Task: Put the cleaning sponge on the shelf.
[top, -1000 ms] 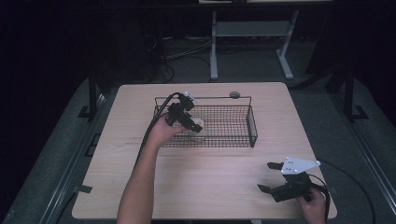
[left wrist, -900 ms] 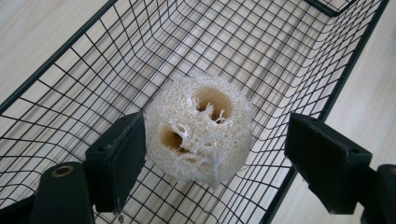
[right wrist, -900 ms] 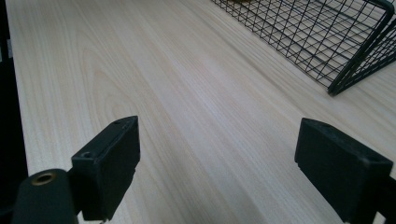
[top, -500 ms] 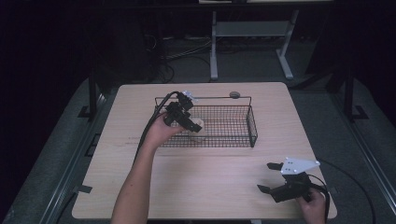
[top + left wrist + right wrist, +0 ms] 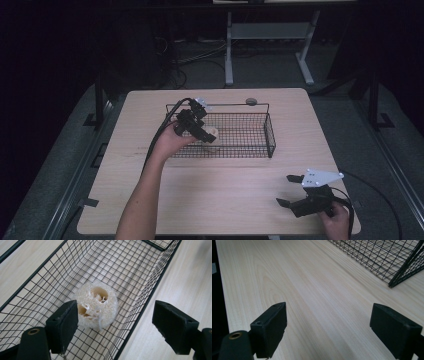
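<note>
Left gripper view reveals loofah point(image 5: 96, 305) resting inside basket point(image 5: 140, 277).

One black pad hides the bottom left of the loofah piece point(image 5: 96, 305). The wire basket point(image 5: 387, 262) is cut off, and the small round thing point(image 5: 251, 101) may be a knob.

We saw a fibrous, rough loofah point(image 5: 96, 305), a black wire basket point(image 5: 140, 277), and a matt pale wooden table point(image 5: 312, 297).
</note>
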Demonstrator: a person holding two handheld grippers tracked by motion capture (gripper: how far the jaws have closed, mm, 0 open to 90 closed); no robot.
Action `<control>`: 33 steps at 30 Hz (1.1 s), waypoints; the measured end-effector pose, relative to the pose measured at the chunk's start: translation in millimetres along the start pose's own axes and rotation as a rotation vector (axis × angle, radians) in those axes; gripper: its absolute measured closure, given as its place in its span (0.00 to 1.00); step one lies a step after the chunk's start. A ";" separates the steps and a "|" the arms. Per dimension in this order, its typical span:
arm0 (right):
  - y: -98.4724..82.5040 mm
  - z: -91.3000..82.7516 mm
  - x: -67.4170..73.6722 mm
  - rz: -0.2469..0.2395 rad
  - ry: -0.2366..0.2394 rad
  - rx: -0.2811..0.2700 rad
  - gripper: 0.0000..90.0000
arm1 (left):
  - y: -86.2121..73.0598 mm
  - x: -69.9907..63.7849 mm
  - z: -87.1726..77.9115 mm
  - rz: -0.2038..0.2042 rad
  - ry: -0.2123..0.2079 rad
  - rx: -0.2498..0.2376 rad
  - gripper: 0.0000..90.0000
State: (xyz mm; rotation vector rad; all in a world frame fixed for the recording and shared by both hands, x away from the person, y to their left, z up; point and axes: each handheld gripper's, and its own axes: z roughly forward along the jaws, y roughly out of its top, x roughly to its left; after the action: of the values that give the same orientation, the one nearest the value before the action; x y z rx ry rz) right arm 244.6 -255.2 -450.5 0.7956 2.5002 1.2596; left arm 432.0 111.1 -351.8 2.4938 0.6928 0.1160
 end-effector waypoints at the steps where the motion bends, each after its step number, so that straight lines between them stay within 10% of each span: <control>1: -0.2 -0.5 0.0 0.001 0.001 0.001 0.15 | -0.4 -0.6 -0.6 0.001 0.002 -0.004 0.22; 33: -1.4 -0.4 -1.3 0.009 -0.011 0.016 0.15 | -36.8 -48.8 -24.6 0.074 -0.023 -0.056 0.23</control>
State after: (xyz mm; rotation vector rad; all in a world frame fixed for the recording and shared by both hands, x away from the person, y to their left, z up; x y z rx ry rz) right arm 245.0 -256.9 -451.5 0.8162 2.5037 1.2370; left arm 367.8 125.0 -347.3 2.4639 0.5795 0.1317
